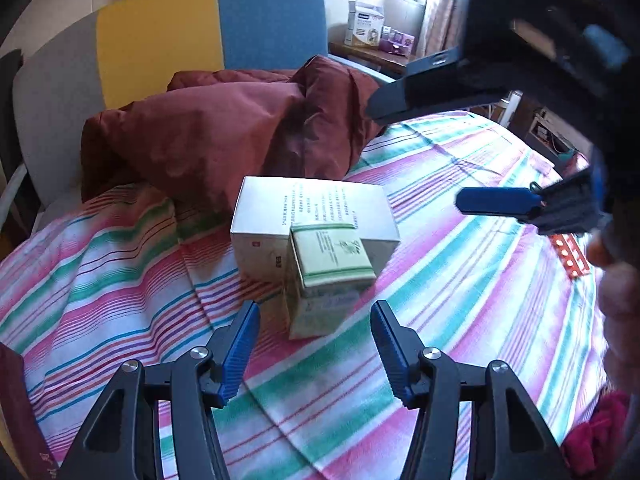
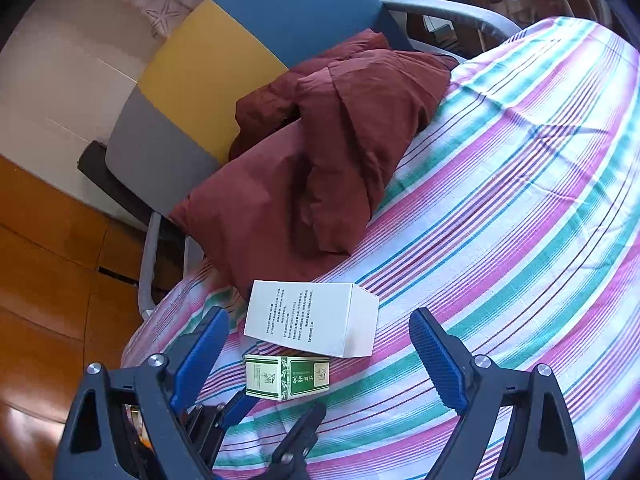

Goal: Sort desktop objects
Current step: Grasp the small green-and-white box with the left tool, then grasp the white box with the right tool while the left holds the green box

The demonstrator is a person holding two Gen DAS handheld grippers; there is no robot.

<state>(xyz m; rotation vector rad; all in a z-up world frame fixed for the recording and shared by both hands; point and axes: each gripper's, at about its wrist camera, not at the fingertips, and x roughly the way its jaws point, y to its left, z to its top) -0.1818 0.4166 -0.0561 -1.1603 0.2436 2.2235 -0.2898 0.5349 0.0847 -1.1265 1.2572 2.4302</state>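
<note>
A small green-and-white box (image 1: 330,266) lies on the striped cloth (image 1: 120,280), touching the near side of a larger white box (image 1: 312,212). My left gripper (image 1: 314,346) is open just short of the green box, with nothing between its blue pads. My right gripper (image 1: 416,156) hovers open above and to the right of both boxes. In the right wrist view the green box (image 2: 288,376) and white box (image 2: 312,316) lie below my wide-open right gripper (image 2: 320,360), which holds nothing. The left gripper (image 2: 280,410) sits just below the green box there.
A rumpled maroon quilt (image 1: 224,132) lies behind the boxes against a grey, yellow and blue chair back (image 1: 160,36). A red blister pack (image 1: 570,256) lies at the right, near a person's hand (image 1: 618,292). Wooden floor (image 2: 48,260) drops off at the left.
</note>
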